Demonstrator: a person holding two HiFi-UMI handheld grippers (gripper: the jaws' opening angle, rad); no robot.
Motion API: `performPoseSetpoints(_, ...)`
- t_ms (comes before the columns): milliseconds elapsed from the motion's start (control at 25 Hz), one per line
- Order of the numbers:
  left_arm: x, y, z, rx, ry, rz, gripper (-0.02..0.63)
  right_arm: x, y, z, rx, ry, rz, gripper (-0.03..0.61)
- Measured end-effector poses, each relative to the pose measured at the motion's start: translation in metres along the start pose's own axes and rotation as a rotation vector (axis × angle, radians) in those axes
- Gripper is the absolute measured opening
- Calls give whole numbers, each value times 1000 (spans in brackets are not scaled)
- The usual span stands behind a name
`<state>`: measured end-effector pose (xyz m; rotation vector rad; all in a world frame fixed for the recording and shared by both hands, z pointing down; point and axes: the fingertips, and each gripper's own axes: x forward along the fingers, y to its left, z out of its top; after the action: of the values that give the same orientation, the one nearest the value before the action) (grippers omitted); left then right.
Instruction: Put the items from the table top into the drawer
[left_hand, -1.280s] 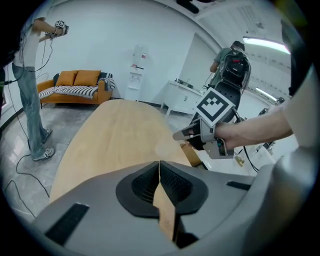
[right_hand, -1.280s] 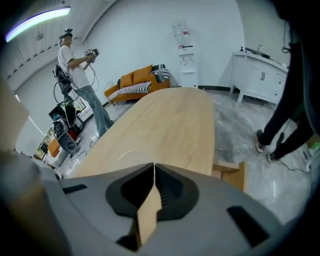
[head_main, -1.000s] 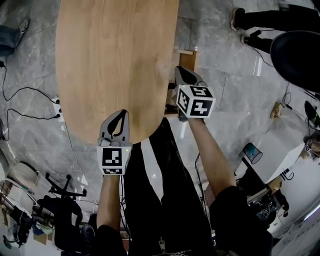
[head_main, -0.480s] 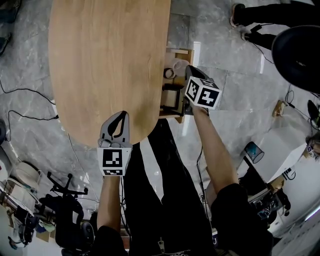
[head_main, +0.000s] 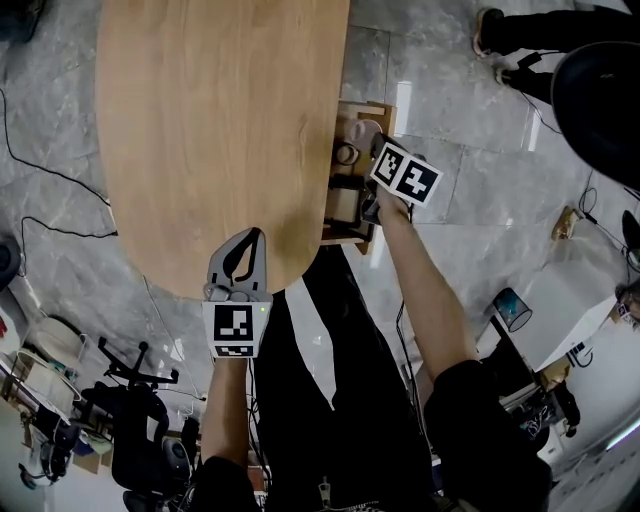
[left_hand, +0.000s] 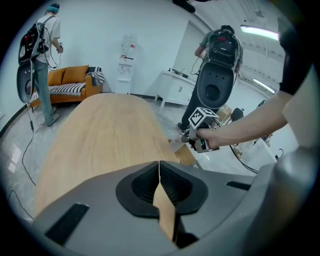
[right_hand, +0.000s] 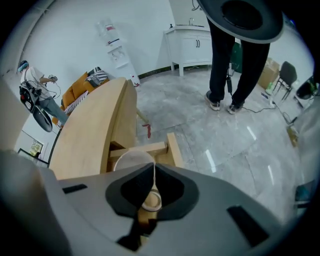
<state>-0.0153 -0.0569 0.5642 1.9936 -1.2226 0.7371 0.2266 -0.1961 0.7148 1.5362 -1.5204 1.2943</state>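
A wooden drawer (head_main: 372, 106) stands pulled out from the right edge of the oval wooden table (head_main: 220, 120). Inside it lie a small ring (head_main: 345, 153) and a pale round container (right_hand: 131, 159). My right gripper (head_main: 370, 140) hangs over the drawer, pointing steeply down, shut with nothing between its jaws. In the right gripper view the ring (right_hand: 151, 201) shows just below the closed jaws (right_hand: 153, 172). My left gripper (head_main: 250, 237) hovers at the table's near end, shut and empty, its tips (left_hand: 159, 167) meeting over the bare tabletop (left_hand: 100, 135). The left gripper view also catches the drawer (left_hand: 186, 155).
A person in black trousers (right_hand: 235, 75) stands on the grey floor beyond the drawer. A black round seat (head_main: 600, 110) is at the right. Cables (head_main: 40, 200) trail on the floor at left, by an office chair base (head_main: 130, 385). Another person (left_hand: 42, 60) stands near an orange sofa (left_hand: 70, 82).
My right gripper has sunk toward the drawer, shifted up the picture along it and rolled. The drawer's inside has come into view. The left gripper has hardly moved.
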Motion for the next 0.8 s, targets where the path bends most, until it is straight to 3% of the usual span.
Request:
performPoseSetpoints(200,5,2,3,-11,4,8,15,16,-2,1,24,18,21,20)
performPoseSetpoints(440,7,1,1,0,16,7,15,24,-8,-1,116,0,-18,21)
performPoseSetpoints(600,4,-2,5,8,14,3,15,23,-3,-1,113,-11,-7,23)
performPoseSetpoints(720,1,-1,7,15,7,2,15,19,-1,-2,119,-22,12,85)
performPoseSetpoints(800,-1,-1,8,21,0,0,15,12,-1,-1,138,-38,18,92)
